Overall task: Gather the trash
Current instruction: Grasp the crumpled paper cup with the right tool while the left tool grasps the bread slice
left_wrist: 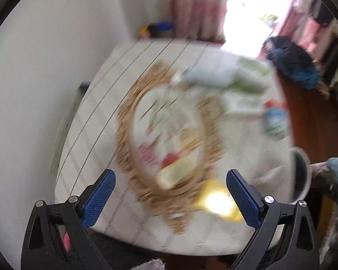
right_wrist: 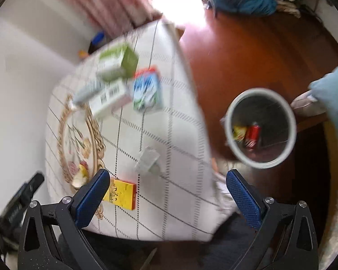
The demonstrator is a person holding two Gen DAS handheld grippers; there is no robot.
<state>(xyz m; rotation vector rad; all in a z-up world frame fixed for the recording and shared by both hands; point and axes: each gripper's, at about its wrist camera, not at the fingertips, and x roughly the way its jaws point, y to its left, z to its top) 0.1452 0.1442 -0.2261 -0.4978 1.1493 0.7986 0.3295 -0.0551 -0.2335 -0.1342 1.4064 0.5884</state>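
Note:
A white-clothed table [right_wrist: 173, 193] carries trash: a yellow-and-red box [right_wrist: 121, 193] at the near edge, a crumpled grey wrapper [right_wrist: 147, 158], a blue-and-white carton [right_wrist: 147, 90], a white barcoded box [right_wrist: 110, 97] and a green-and-white box [right_wrist: 119, 61]. A grey-rimmed bin [right_wrist: 260, 127] on the floor holds a red can [right_wrist: 252, 133] and a yellow wrapper. My right gripper [right_wrist: 169, 193] is open and empty above the table's near edge. My left gripper [left_wrist: 171, 193] is open and empty over a blurred wicker-rimmed mat [left_wrist: 169, 135]; the yellow box [left_wrist: 218, 199] lies by its right finger.
A wicker-rimmed floral mat [right_wrist: 78, 139] with food scraps lies on the table's left. A white wall is to the left, pink curtains behind. The red-brown floor [right_wrist: 247, 51] is right of the table, with a blue-black clothes pile [right_wrist: 243, 0] at the back.

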